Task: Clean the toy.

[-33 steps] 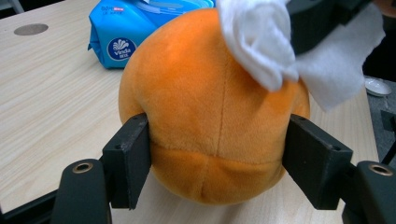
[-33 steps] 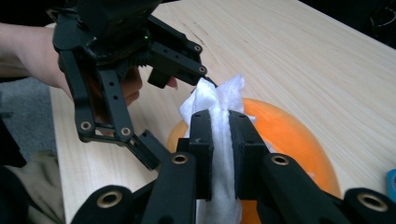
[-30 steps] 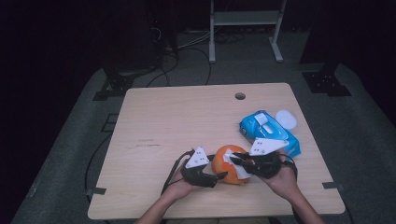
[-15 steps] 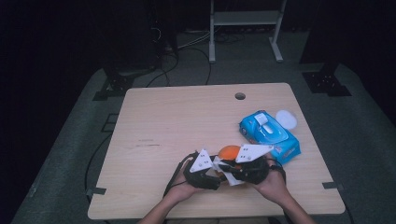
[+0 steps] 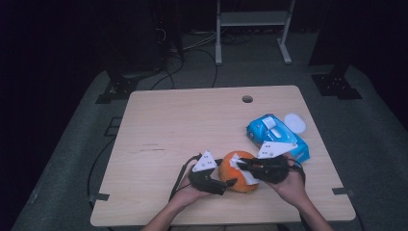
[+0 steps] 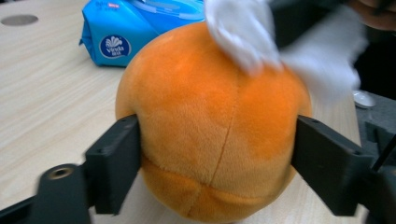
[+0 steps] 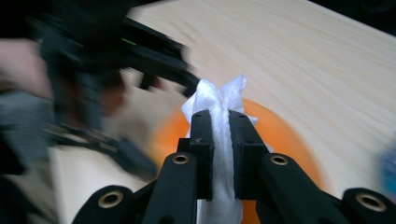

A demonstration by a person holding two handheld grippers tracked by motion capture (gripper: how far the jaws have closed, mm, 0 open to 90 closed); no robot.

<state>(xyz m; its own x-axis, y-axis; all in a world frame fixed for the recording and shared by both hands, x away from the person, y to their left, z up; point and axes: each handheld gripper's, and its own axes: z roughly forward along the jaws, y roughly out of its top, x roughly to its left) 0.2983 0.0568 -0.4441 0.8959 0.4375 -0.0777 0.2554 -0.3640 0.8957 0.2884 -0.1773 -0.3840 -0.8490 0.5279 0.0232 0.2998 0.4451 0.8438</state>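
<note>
High view: wooden surface (image 5: 183,130) with a person's two forearms entering from the bottom edge, each hand carrying a gripper. An orange plush ball (image 5: 237,172) sits near the front edge of the surface, between the two grippers. Left gripper (image 5: 230,183) comes at the ball from its left side, low; right gripper (image 5: 239,163) reaches over the ball's top from the right, with a white wipe (image 5: 246,174) draped on the ball beneath it. Left gripper view: the ball (image 6: 210,126) rests on the surface between the two black fingers (image 6: 114,161), one finger against each flank of the plush; the fingers have just been opening, with the ball between them, and contact looks light, no visible dent in the fabric. The wipe (image 6: 243,32) shows blurred at the ball's top. Right gripper view: the fingers (image 7: 203,149) stand close together, clamped on the bunched wipe (image 7: 219,140), which pokes out above and below the tips; the orange ball (image 7: 280,140) lies right under it, and the left gripper appears blurred further off. A blue wipes packet (image 5: 274,134) lies just behind and right of the ball, with a white round lid (image 5: 294,122) beside its far corner. A small round hole (image 5: 247,99) sits near the surface's far edge.
</note>
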